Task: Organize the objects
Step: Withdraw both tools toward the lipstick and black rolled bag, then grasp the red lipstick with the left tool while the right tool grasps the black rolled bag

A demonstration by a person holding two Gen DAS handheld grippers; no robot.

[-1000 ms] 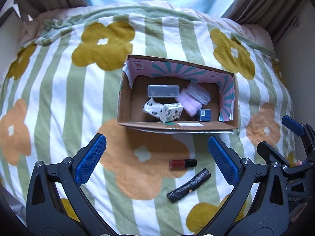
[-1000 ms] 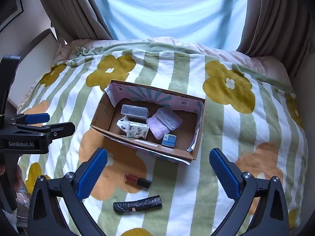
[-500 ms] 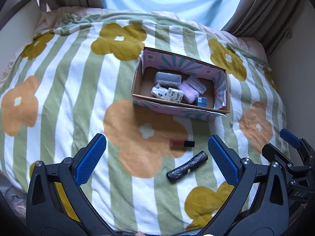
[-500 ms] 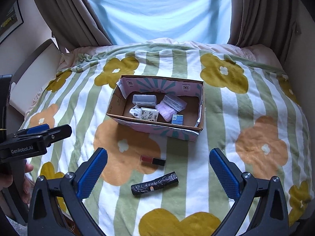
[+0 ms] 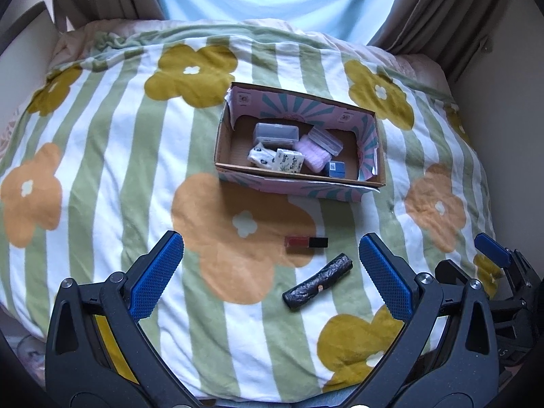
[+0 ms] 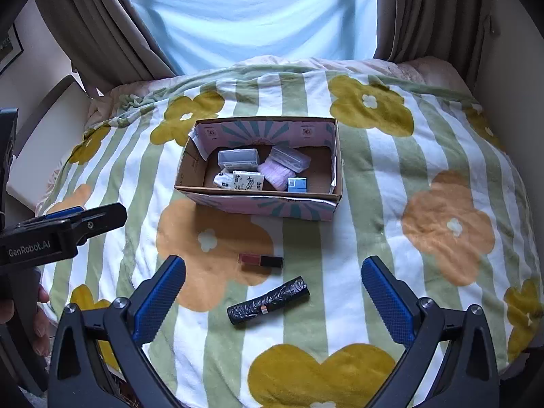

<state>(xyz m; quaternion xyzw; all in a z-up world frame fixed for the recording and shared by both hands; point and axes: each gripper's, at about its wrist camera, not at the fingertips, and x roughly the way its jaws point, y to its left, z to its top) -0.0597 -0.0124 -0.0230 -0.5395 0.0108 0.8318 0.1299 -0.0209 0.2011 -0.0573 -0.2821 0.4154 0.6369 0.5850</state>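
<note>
A flowered, striped blanket (image 6: 391, 176) covers the bed. On it sits the cardboard box (image 6: 258, 205), holding clear cases, tissue packs, a pink pouch and a small blue box. Both hand-held grippers hover on the near side of the box: the left hand-held gripper (image 5: 272, 272) and the right hand-held gripper (image 6: 273, 292), each spread wide and empty. Nearer than the box lie a black roll (image 6: 268, 301) and, between roll and box, a red lipstick (image 6: 260, 260).
</note>
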